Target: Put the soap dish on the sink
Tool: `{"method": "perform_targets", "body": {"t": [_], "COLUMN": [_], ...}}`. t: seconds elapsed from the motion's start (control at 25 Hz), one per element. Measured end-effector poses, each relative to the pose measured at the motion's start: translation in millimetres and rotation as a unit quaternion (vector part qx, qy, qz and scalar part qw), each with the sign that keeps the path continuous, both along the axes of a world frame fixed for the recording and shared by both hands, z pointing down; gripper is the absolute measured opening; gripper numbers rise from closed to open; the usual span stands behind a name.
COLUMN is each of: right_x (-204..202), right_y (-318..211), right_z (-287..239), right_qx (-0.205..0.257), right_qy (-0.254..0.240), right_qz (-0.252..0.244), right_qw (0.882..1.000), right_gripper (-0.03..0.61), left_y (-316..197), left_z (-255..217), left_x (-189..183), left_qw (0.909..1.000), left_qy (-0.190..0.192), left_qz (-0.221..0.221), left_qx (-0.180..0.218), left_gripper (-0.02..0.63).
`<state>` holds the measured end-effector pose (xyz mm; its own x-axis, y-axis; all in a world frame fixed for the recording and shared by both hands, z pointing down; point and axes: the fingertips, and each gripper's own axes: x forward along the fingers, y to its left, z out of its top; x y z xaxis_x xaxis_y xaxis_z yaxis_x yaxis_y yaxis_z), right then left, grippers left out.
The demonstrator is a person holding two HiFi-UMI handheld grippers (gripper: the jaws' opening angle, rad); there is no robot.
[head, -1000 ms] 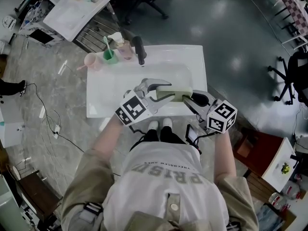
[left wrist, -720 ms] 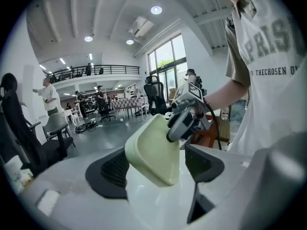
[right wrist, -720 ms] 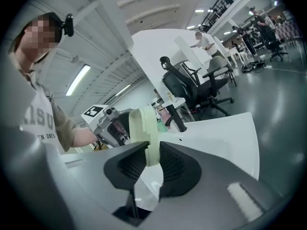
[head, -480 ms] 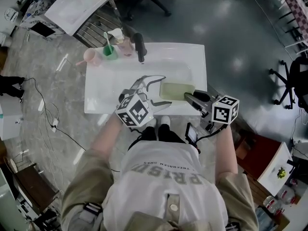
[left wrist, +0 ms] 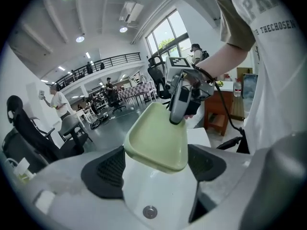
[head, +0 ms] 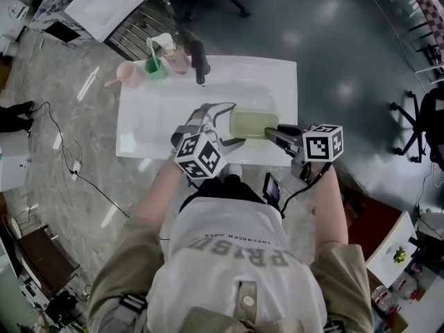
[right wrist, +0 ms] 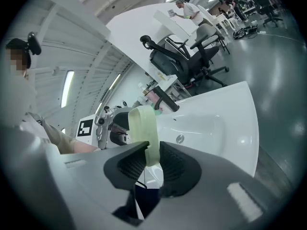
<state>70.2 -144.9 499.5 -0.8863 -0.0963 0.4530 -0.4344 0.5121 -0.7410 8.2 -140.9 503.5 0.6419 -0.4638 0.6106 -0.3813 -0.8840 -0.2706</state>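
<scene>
— Pale green oblong plastic soap dish [head: 253, 123]: where is it, and how does it lie?
— Above the basin of the white ceramic sink [head: 149, 134], hollow side up. Its long axis runs from the left gripper [head: 225, 125] to the right gripper [head: 272, 132]. The right jaws pinch one end rim. The left jaws have just been opening and stand wide around the other end, not pressing it.
— Any writing?
— The white shirt [head: 243, 252] reads "PRISM" and "THECHOSEN".

Both forearms [head: 158, 191] reach forward from the body, side by side, to the near edge of the sink [head: 139, 151]. The left tongs [head: 232, 124] point ahead and downward. Their jaws stand wide, having just been opening, and the soap dish [head: 253, 122] lies between the pads, which do not press on it. The right tongs [head: 269, 132], angled in from the right, are clamped on the rim of the soap dish's right end.
</scene>
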Motion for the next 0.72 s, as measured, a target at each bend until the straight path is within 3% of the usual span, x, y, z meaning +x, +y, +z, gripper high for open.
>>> {"method": "perform_targets", "body": {"t": [0.28, 0.72], "right_x": [1, -4], "right_y": [-27, -75], "right_z": [22, 55], "right_qx": [-0.015, -0.056], "right_qy": [0.031, 0.069], "right_qz": [0.010, 0.035], "right_qw": [0.999, 0.995], "right_gripper": [0.074, 0.074], "left_y": [-31, -83], "left_z": [32, 75], "left_x": [-1, -3], "left_qw": [0.9981, 0.9911], "left_qy": [-0.019, -0.032], "left_qz": [-0.042, -0.074], "left_qx": [-0.041, -0.106], "left_gripper": [0.423, 0.423]}}
